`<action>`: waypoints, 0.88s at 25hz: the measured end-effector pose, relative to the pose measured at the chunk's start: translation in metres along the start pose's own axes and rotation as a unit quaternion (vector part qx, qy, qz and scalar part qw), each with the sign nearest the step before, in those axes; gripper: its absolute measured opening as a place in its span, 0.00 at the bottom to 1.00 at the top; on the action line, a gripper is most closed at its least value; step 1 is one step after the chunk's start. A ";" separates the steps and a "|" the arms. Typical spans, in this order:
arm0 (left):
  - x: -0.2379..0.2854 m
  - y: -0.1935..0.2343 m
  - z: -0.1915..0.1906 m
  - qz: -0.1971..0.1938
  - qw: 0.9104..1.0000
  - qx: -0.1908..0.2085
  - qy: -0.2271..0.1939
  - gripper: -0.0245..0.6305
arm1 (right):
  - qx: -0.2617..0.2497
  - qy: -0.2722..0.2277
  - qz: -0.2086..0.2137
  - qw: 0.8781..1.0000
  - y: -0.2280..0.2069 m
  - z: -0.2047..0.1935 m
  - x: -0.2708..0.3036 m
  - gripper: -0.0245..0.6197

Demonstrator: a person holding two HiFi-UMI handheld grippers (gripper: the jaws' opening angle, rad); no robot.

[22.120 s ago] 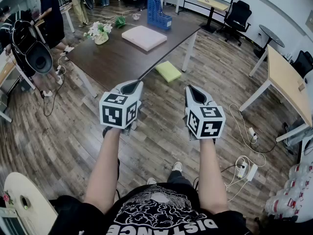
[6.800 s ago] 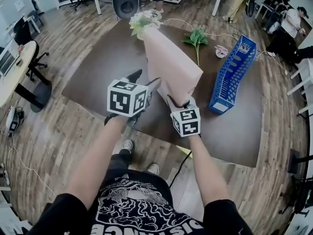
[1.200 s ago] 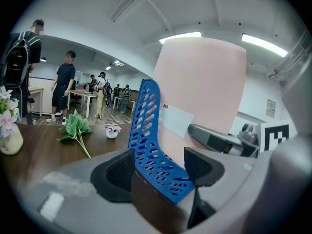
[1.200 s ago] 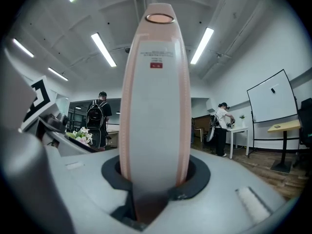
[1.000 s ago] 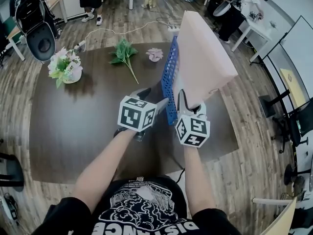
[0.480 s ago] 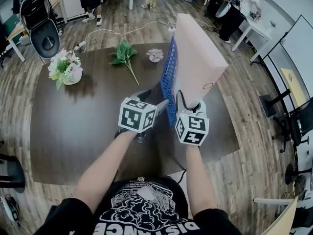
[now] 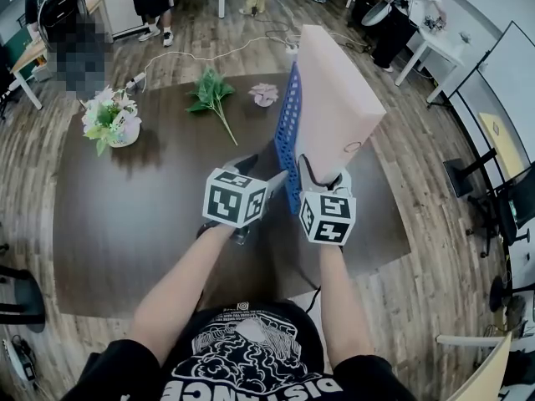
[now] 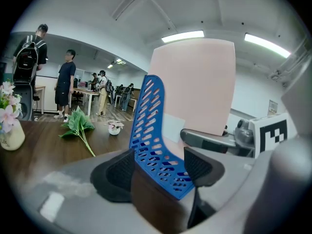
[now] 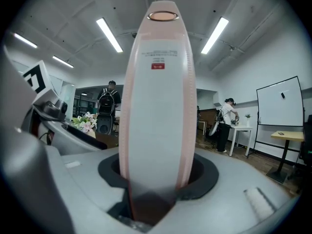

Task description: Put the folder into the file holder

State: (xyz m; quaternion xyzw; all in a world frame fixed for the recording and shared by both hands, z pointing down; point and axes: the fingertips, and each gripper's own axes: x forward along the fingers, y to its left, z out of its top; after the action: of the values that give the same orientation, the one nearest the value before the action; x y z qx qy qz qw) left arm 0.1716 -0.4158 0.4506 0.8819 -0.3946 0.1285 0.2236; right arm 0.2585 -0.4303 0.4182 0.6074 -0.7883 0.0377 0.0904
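The pink folder [image 7: 334,98] stands upright in the blue file holder [image 7: 287,132], right of centre in the head view, on the dark table [image 7: 125,215]. It looks stiff and thick, probably light. Its smooth sides are likely to slip, so the narrow spine, low down, is the sound place to hold. The right gripper [image 7: 322,178] has that spine between jaws that have just been opening, its hold slackening. The left gripper [image 7: 259,167] pinches the holder's low front wall, steadying that light plastic rack.
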 end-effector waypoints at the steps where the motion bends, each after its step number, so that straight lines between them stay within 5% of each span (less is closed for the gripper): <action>1: 0.000 0.000 0.000 0.000 1.000 0.000 0.000 0.54 | -0.004 0.002 0.002 1.000 0.001 -0.001 0.000 0.35; 22: -0.017 0.000 -0.001 -0.007 1.000 0.000 -0.002 0.54 | 0.002 0.004 -0.013 1.000 0.008 0.001 -0.011 0.40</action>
State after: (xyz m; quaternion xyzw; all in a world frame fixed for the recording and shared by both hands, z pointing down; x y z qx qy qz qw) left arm 0.1605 -0.4039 0.4446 0.8849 -0.3888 0.1256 0.2237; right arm 0.2538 -0.4180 0.4158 0.6179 -0.7798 0.0403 0.0924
